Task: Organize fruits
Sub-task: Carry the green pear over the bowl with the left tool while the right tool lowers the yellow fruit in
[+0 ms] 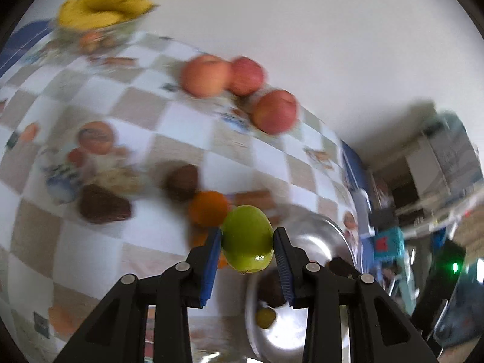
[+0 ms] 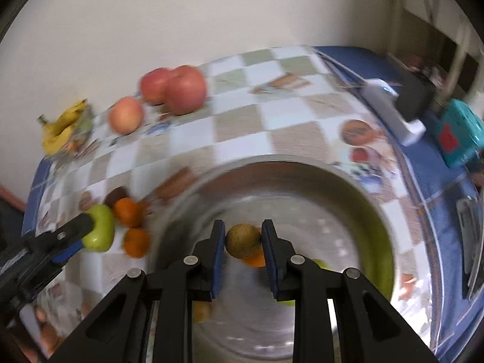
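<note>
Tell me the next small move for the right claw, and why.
Probably open the right claw and let the small brownish-green fruit drop into the steel bowl. Its pads are clamped on that fruit, it hangs over the bowl's inside, and other fruit already lies there. The left claw holds a green apple beside the bowl.

A checked tablecloth [image 2: 230, 127] with printed pictures fills the middle of the frame. At the right edge, a white and black device [image 2: 396, 106] sits beside a teal box [image 2: 459, 133]. A plain pale wall [image 2: 181, 15] spans the top.
</note>
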Demonstrator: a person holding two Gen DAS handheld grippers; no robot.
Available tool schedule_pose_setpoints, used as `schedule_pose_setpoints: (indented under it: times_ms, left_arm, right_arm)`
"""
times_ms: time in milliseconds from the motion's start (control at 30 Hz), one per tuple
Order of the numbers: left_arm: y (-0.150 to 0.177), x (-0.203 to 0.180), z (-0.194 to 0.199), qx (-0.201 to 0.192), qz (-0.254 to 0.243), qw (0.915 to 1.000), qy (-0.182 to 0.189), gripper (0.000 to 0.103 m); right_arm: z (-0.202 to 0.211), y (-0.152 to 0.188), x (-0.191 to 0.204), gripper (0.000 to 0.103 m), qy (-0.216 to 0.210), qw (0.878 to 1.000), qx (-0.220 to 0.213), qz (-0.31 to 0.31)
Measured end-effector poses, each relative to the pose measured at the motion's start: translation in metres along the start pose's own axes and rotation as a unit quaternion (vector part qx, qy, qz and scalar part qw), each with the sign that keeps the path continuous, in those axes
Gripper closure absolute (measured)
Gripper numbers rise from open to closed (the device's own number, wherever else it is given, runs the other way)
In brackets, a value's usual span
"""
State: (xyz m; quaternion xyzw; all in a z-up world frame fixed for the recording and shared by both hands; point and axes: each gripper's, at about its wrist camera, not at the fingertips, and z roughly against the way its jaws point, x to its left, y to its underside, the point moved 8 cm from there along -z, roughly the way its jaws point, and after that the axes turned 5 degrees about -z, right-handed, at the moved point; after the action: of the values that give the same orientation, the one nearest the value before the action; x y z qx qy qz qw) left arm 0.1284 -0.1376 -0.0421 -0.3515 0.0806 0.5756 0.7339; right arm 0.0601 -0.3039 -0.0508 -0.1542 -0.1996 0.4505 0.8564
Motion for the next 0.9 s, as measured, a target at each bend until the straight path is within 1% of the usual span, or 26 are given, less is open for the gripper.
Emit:
schedule_pose_setpoints:
  times_ms: [67, 167, 200, 333, 633, 800, 900]
  left_arm:
    - [0.006, -0.020, -0.009, 0.005, -0.038, 0.9993, -0.002, 0.065]
    - [0.013, -0.048, -0.023, 0.005, -0.098, 0.9951, -0.011, 0.065]
    - [0.014, -0.053, -0.026, 0.004, -0.110, 0.9938, -0.015, 0.065]
    - [0.019, -0.065, -0.044, 0.004, -0.157, 0.9865, -0.046, 0.067]
    - [0.017, -0.073, -0.058, -0.004, -0.189, 0.9796, -0.067, 0.068]
    - [0.014, -0.071, -0.065, -0.008, -0.182, 0.9807, -0.069, 0.068]
    - [0.011, -0.070, -0.068, -0.009, -0.179, 0.9814, -0.070, 0.068]
  right_arm:
    - [0.001, -0.004, -0.011, 0.077, 0.005, 1.000, -0.007, -0.014]
    - [0.002, -0.010, -0.024, 0.077, 0.034, 0.999, -0.022, -0.017]
    - [0.001, -0.012, -0.028, 0.077, 0.041, 0.999, -0.027, -0.018]
    - [-0.005, -0.015, -0.036, 0.077, 0.047, 0.998, -0.033, -0.024]
    - [-0.025, -0.012, -0.047, 0.077, 0.050, 0.998, -0.016, -0.034]
    - [-0.034, -0.006, -0.049, 0.077, 0.050, 0.998, -0.003, -0.035]
    - [-0.035, -0.006, -0.049, 0.077, 0.052, 0.998, -0.005, -0.032]
